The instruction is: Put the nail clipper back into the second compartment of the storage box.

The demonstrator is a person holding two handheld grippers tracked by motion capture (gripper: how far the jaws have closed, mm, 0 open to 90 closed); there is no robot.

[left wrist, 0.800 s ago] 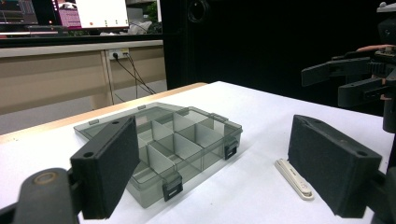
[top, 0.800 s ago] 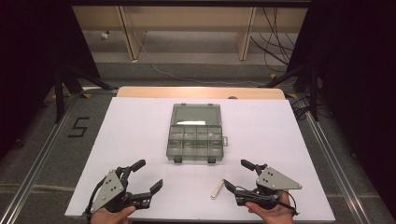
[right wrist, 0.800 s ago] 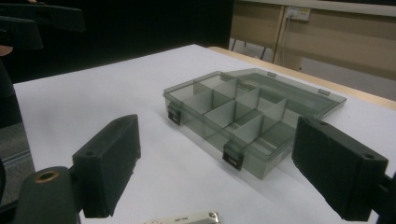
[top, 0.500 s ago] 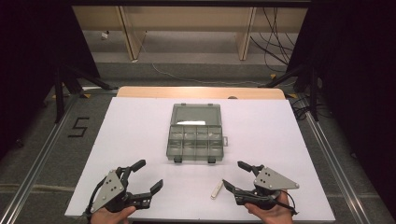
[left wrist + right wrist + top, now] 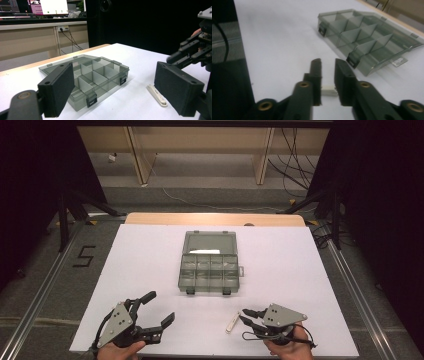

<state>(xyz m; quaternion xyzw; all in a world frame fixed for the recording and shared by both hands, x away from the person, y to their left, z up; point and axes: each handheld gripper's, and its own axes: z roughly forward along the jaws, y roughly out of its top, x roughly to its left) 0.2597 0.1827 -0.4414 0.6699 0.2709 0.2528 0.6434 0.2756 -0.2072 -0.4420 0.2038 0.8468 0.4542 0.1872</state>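
A clear grey compartment box [image 5: 209,262] lies with its lid open at the middle of the white table, its dividers showing [image 5: 95,75] [image 5: 364,37]. A small white stick [image 5: 231,324] lies on the table in front of it, and the left gripper view has it too [image 5: 156,95]. My right gripper [image 5: 243,315] is low, just right of the stick, its jaws a narrow gap apart [image 5: 327,62]. A bit of the stick [image 5: 329,90] shows through that gap, on the table below. My left gripper [image 5: 160,306] is wide open near the front left, holding nothing [image 5: 113,75].
The white sheet [image 5: 150,255] covers the table, with a wooden edge [image 5: 215,218] at the far side. A metal rail [image 5: 45,290] runs along the left and dark stands flank the table. The other gripper [image 5: 185,52] shows at the right of the left gripper view.
My right gripper has shifted a little left toward the white stick and its jaws have narrowed. The left gripper has stayed still and wide open.
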